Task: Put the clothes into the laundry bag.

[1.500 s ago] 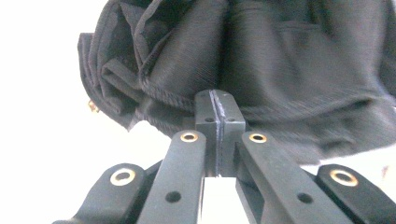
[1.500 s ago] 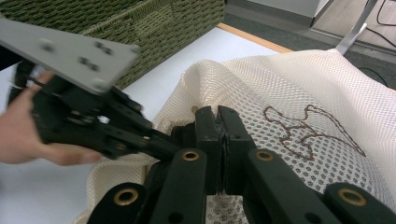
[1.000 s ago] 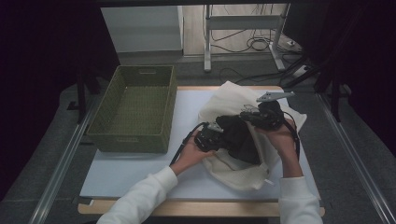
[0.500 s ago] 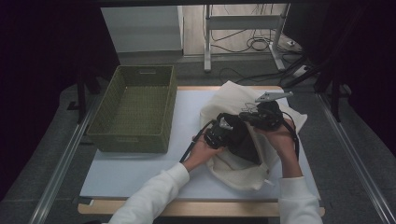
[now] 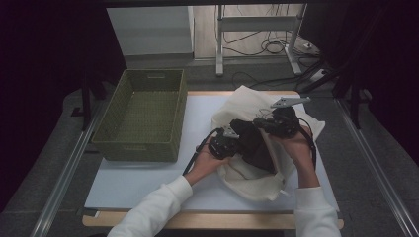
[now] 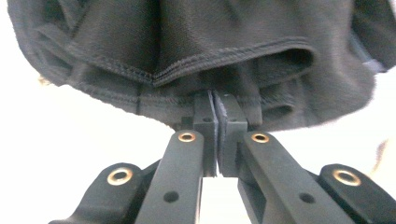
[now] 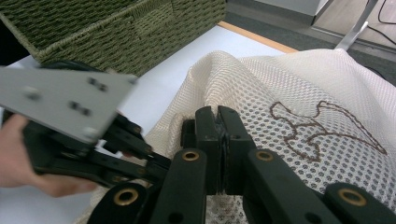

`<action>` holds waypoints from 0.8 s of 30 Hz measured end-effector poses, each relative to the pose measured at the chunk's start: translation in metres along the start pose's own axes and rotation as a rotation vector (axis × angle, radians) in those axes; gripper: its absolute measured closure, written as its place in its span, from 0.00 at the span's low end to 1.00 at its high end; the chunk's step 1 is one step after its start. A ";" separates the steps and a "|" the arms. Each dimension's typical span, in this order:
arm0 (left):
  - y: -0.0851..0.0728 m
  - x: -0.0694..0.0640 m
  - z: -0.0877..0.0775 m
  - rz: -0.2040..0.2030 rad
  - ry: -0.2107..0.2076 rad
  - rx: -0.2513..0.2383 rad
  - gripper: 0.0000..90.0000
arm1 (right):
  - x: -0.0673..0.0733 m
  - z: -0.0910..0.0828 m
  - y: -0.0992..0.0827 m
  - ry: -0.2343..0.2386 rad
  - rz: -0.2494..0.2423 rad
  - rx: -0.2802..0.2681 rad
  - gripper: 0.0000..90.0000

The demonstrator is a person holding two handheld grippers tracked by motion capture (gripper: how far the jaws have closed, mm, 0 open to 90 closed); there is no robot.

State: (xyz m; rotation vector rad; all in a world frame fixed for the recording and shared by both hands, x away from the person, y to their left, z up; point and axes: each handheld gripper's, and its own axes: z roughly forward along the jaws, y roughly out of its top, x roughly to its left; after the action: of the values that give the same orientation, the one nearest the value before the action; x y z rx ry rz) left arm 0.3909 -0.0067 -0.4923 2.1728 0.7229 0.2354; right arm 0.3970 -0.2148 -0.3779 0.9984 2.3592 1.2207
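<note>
A cream mesh bag [image 5: 252, 182] lies on the white table, with a dark garment [image 5: 254, 145] bunched in its mouth. My left gripper [image 5: 232, 142] reaches in from the left. In the left gripper view its jaws [image 6: 215, 100] pinch a hem of the dark garment [image 6: 196, 42]; they have just been opening a hair, with the cloth still between the pads. My right gripper [image 5: 264, 123] is shut on the bag's rim. In the right gripper view the jaws [image 7: 217, 116] clamp the mesh [image 7: 299, 84] beside an embroidered outline.
A green woven basket [image 5: 140, 145] with nothing in it stands on the left of the table [image 5: 133, 182], about a hand's width from the left gripper. The basket's corner [image 7: 116, 23] sits beyond the left gripper's grey plate [image 7: 60, 102]. Metal rails run along both sides of the table.
The left hand, with the dark cloth in its gripper, shifted slightly up and right toward the bag, then came back down-left. The right hand and the bag's rim stayed put.
</note>
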 end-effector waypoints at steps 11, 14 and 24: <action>-0.018 -0.003 -0.040 -0.014 0.044 -0.068 0.71 | -0.002 0.001 -0.001 0.001 0.004 0.002 0.98; -0.022 0.000 -0.046 -0.034 0.062 -0.081 0.63 | -0.002 0.001 -0.001 0.001 0.005 0.003 0.98; -0.026 0.008 -0.044 -0.067 0.106 -0.072 0.44 | -0.002 0.003 -0.002 0.001 0.009 0.007 0.98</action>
State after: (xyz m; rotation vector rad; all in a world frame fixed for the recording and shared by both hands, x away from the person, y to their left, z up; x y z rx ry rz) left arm 0.3691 0.0392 -0.4845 2.0763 0.8323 0.3386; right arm 0.3993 -0.2152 -0.3814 1.0119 2.3635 1.2176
